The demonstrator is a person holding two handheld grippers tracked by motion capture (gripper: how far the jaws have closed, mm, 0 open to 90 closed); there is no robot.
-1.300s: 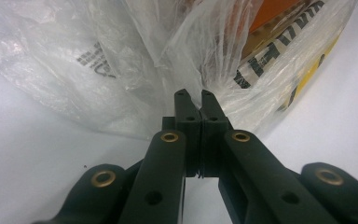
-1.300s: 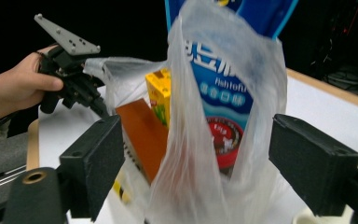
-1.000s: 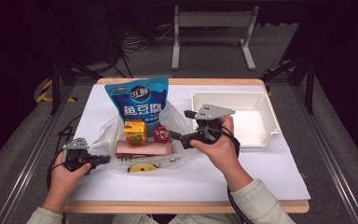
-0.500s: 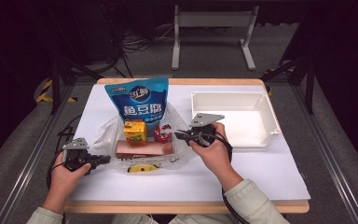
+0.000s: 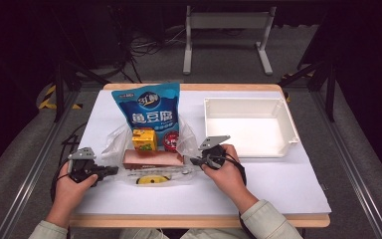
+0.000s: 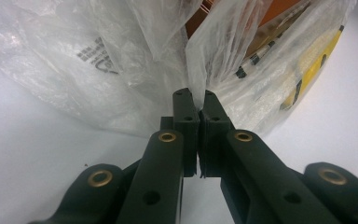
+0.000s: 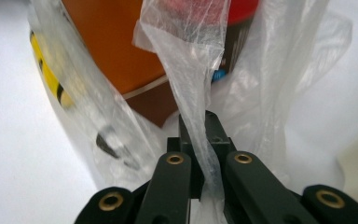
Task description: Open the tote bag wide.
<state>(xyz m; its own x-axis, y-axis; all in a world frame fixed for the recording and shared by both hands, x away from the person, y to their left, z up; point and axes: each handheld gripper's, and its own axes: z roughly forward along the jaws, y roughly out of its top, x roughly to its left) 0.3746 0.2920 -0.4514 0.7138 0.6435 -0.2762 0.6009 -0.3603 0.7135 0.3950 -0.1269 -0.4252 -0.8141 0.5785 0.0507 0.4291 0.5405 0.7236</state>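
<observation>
Lying near the middle of the white counter (image 5: 288, 189), toward the person's edge: one clear plastic bag (image 5: 151, 172), mouth upward, both side edges pinched.

Left hand-held gripper (image 5: 110, 171): jaws pressed together on a fold of the bag's left edge (image 6: 200, 70), low over the counter. Right hand-held gripper (image 5: 195, 161): jaws pinching a twisted strip of the bag's right edge (image 7: 193, 79), the film running down between them.

Contents, seen through the film: a brown flat box (image 5: 153, 158); a yellow carton (image 5: 143, 139) standing behind it; a red-topped item (image 5: 171, 141) just beside the carton; a yellow-and-black packet (image 5: 149, 179) at the bag's near edge. A blue snack pouch (image 5: 149, 109) stands upright at the back, rising above the bag (whether inside or just behind, cannot tell).

White tray (image 5: 288, 119): right of the bag, apart from it, its far rim near the counter's back edge.

Open room: bare counter in front of the tray and along the near edge, to the right of the right hand (image 5: 229, 177).
</observation>
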